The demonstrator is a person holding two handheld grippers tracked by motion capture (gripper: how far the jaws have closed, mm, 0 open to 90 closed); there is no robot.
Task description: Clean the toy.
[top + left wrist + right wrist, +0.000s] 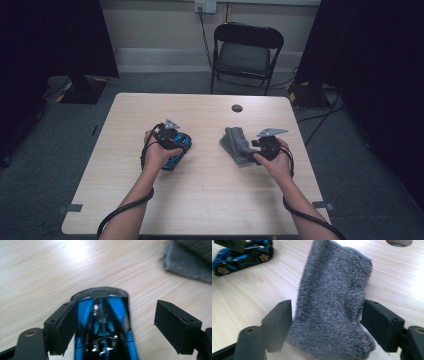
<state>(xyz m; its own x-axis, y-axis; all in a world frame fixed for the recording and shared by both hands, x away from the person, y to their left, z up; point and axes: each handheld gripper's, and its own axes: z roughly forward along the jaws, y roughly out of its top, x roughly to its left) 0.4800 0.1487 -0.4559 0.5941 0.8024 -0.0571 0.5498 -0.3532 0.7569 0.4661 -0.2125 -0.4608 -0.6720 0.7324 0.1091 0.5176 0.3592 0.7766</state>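
Overhead, a pale wood-grain table (205,200) stands on grey carpet, with a round cable hole (237,108) near its far edge. Beyond it a black folding chair (246,52) faces the table before a light wall, where a socket (205,6) feeds a cable running down. Dark curtains fill both upper corners, and loose cables lie on the floor at the right.

A person's forearms reach in from the bottom edge. The left gripper (181,145) sits over a blue and black toy car (177,152) left of the table's middle. Along that gripper's own view the car (103,322) lies lengthwise between the jaws, which are spread; the left pad is just beside the car's flank, whether touching is hard to tell, and the right pad stands clear of it. The car's near end is cut off by the bottom edge.

The right gripper (256,146) rests at a folded grey sock (236,145) right of the middle. In its own view the sock (332,302) lies between spread jaws, neither pad clearly pressing it. The fuzzy weave is slightly blurred, and its lower end runs out of frame. Farther off the car (242,256) appears again, partly covered by the other gripper's jaw
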